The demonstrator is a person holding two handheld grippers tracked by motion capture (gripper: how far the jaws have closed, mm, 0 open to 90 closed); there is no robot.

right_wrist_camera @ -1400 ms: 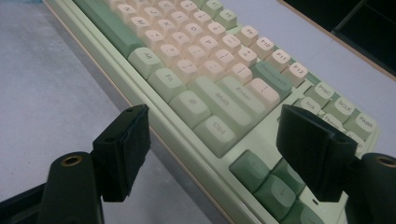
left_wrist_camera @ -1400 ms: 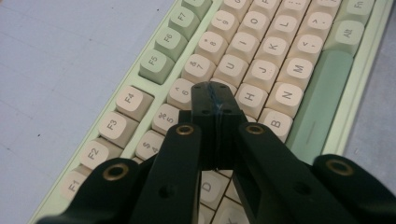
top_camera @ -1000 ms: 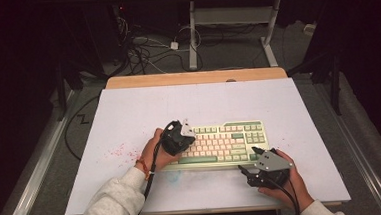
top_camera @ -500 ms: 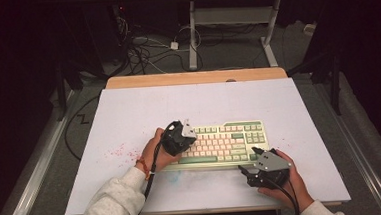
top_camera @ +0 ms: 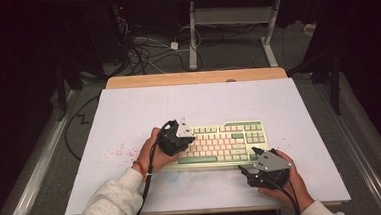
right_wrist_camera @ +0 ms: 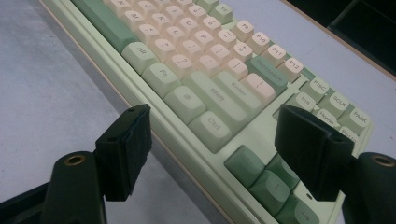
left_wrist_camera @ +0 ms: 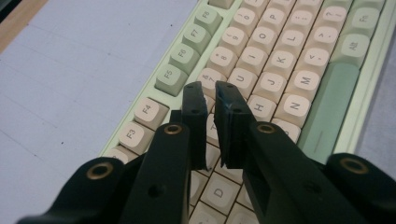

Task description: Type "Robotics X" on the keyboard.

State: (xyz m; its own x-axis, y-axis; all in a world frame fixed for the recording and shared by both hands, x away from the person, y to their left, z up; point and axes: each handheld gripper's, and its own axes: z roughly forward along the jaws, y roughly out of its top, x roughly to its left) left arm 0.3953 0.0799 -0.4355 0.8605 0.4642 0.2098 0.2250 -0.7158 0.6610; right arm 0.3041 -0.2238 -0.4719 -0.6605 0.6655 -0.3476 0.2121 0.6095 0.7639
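A cream and pale-green keyboard [top_camera: 225,143] lies on the white table mat, slightly right of centre. My left gripper [top_camera: 186,138] rests over its left half; in the left gripper view the left gripper [left_wrist_camera: 211,91] has its jaws nearly together above the cream letter keys [left_wrist_camera: 280,60], with a thin slit and nothing seen held. My right gripper [top_camera: 246,172] sits at the keyboard's front right corner. In the right gripper view the right gripper [right_wrist_camera: 215,119] is wide open. One pad [right_wrist_camera: 126,149] hangs over the mat in front of the keyboard [right_wrist_camera: 187,46], the other above the green arrow keys [right_wrist_camera: 266,182].
The white mat [top_camera: 129,116] covers a wooden table whose far edge [top_camera: 196,77] shows. Faint red specks [top_camera: 118,151] mark the mat left of the keyboard. Cables [top_camera: 144,45] and a desk frame [top_camera: 192,32] lie on the dark floor beyond.
The right gripper has edged slightly left along the keyboard's front edge. The left gripper has stayed over the left keys.
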